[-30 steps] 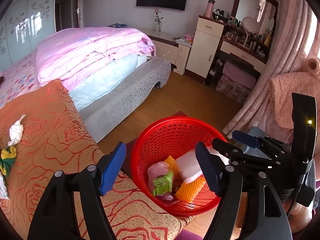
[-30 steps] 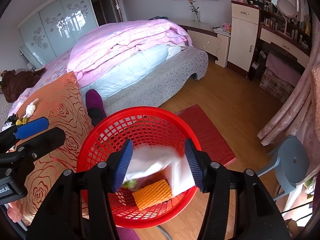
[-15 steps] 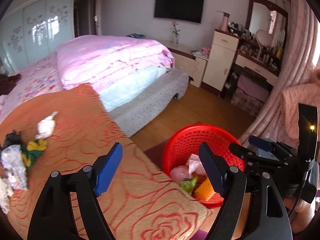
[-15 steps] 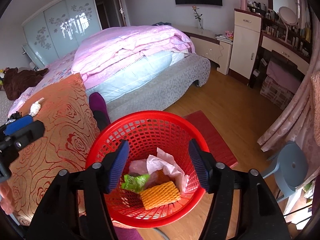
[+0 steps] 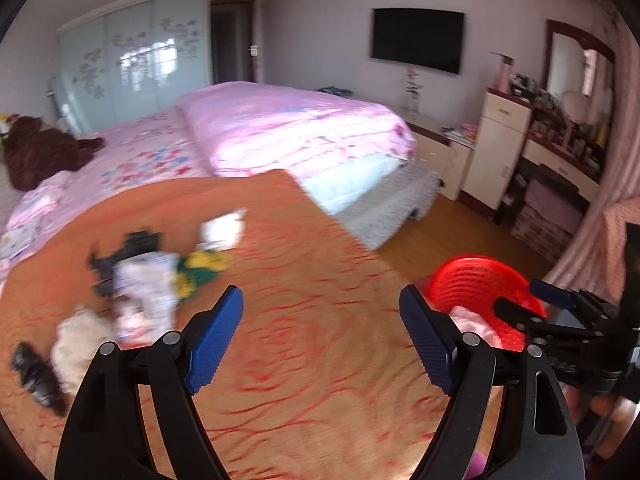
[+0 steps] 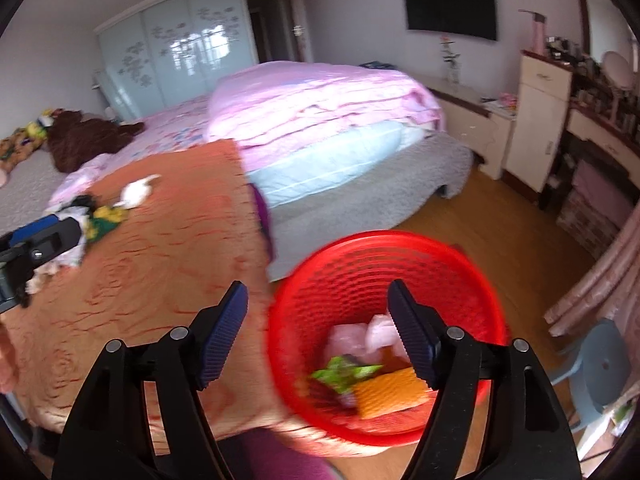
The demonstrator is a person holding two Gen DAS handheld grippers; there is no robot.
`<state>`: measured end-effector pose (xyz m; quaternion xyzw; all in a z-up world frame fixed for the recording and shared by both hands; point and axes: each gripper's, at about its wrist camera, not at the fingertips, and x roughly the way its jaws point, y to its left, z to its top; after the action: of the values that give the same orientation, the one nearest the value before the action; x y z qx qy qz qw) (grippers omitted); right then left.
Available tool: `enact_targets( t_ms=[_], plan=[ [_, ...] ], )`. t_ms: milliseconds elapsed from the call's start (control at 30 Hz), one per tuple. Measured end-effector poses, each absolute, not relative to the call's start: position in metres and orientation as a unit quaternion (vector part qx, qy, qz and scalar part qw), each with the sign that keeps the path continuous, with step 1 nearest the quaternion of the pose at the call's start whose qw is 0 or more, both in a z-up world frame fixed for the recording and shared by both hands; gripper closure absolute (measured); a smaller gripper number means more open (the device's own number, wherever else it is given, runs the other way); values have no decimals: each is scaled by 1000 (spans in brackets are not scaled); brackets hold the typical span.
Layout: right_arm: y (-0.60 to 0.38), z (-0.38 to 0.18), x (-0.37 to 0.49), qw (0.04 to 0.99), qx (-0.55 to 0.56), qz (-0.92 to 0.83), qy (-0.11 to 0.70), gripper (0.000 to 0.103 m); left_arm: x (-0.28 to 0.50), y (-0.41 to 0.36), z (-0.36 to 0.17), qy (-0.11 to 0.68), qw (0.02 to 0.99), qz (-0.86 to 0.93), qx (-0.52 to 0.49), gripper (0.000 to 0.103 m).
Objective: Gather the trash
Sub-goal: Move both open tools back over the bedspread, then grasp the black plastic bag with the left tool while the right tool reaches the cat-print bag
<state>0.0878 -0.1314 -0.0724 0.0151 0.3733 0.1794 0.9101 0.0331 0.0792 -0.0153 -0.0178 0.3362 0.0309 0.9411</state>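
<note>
A pile of trash lies on the orange blanket [image 5: 320, 248]: a white tissue [image 5: 222, 228], a yellow-green wrapper [image 5: 200, 268], a white printed packet [image 5: 146, 300], a beige wad [image 5: 76, 340] and black scraps [image 5: 132, 244]. My left gripper [image 5: 320, 300] hovers open over the blanket, to the right of the pile, with nothing between its pads. The red mesh basket [image 6: 380, 240] sits at the blanket's corner and holds an orange foam net [image 6: 390, 396], a green wrapper [image 6: 344, 372] and pale crumpled paper [image 6: 360, 336]. Above the basket's left rim my right gripper [image 6: 316, 292] is empty, its jaws opening.
A bed with a pink quilt [image 5: 288, 132] lies behind the blanket, with a brown plush toy [image 5: 40, 152] at the far left. The wooden floor [image 6: 500, 220], a dresser [image 6: 540, 112], curtains [image 6: 600, 272] and a blue stool [image 6: 600, 364] are on the right.
The white paper dropped from my right gripper into the basket and its jaws spread wider. My left gripper swung left from the basket toward the trash pile on the blanket.
</note>
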Motion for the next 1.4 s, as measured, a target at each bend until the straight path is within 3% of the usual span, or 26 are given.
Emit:
enact_targets(
  t_ms=[833,1133,1200,1267,1400],
  plan=[
    [-56,-63,69,894,-22,245,374,29,-70,303,-25,330,887,302,-114,26],
    [-38,-60,66,891,-29,255,374,29,-73,313,-50,356,882,276,-140,26],
    [-33,-59,66,891,-30,258,374,29,-72,313,-51,354,882,276,-139,29],
    [-26,-58,65,890,-32,261,372,29,-71,314,-53,356,882,273,-142,42],
    [-10,-57,65,888,-35,270,370,29,-72,318,-57,359,880,268,-158,56]
  ],
)
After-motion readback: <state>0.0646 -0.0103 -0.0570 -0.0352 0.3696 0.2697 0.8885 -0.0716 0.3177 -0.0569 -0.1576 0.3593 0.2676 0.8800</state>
